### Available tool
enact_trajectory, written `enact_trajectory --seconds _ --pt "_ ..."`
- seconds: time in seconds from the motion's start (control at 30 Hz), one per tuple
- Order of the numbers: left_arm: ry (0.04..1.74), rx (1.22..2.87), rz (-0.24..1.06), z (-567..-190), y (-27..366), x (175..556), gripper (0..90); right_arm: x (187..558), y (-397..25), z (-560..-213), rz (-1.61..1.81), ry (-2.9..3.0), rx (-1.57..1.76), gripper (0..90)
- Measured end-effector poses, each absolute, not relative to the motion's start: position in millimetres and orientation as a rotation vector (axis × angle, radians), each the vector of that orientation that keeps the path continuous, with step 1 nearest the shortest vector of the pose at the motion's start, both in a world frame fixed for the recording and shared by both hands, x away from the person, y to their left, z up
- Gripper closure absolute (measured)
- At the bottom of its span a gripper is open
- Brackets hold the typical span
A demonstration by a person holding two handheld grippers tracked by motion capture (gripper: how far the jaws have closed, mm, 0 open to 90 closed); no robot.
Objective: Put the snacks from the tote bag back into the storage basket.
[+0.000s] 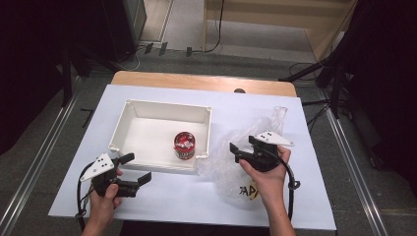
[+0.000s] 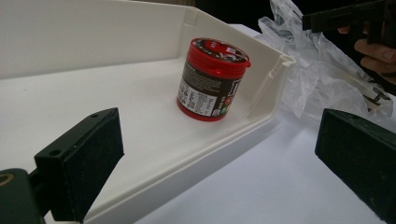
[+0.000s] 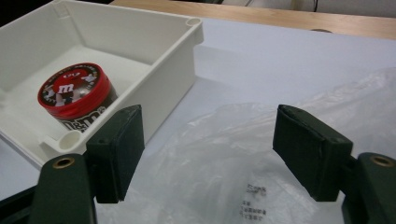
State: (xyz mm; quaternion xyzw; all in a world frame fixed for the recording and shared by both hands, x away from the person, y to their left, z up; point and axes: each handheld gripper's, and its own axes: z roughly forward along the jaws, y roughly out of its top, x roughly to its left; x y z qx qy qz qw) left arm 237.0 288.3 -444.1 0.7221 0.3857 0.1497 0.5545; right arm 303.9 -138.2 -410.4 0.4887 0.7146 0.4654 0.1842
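A red-lidded candy jar (image 1: pixel 185 146) stands upright in the near right corner of a white open box (image 1: pixel 147 110). My left gripper (image 1: pixel 139 167) is open just outside the box's near wall, empty. In the left gripper view the jar (image 2: pixel 212 79) stands beyond the box rim (image 2: pixel 196 154), ahead of my left gripper (image 2: pixel 219 163). My right gripper (image 1: pixel 241 145) is open above a crumpled clear plastic bag (image 1: pixel 231 167) to the right of the box. In the right gripper view my right gripper (image 3: pixel 212 149) spans the bag (image 3: pixel 233 186), with the jar (image 3: pixel 74 93) and box (image 3: pixel 159 42) at left.
A white sheet (image 1: pixel 275 105) covers the table, with a wooden edge (image 1: pixel 206 81) at the far side. Dark stands and cables flank the table on the floor. The other hand's gripper (image 2: pixel 345 16) shows past the bag (image 2: pixel 317 79).
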Motion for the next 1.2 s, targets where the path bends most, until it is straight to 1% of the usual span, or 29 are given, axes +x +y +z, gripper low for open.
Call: enact_trajectory --seconds 0.53,0.83,0.93,1.2 --pt "0.915 1.709 0.359 -445 288 237 1.1 298 -180 -414 1.311 1.942 1.422 24.5" --pt "0.916 1.716 0.356 -446 287 237 1.1 289 -203 -425 1.323 1.931 1.422 20.7" --pt "0.916 1.717 0.358 -446 287 237 1.1 286 -210 -427 1.337 1.915 1.422 15.4" --pt "0.918 1.715 0.358 -446 288 237 1.1 279 -226 -432 1.316 1.881 1.442 14.4"
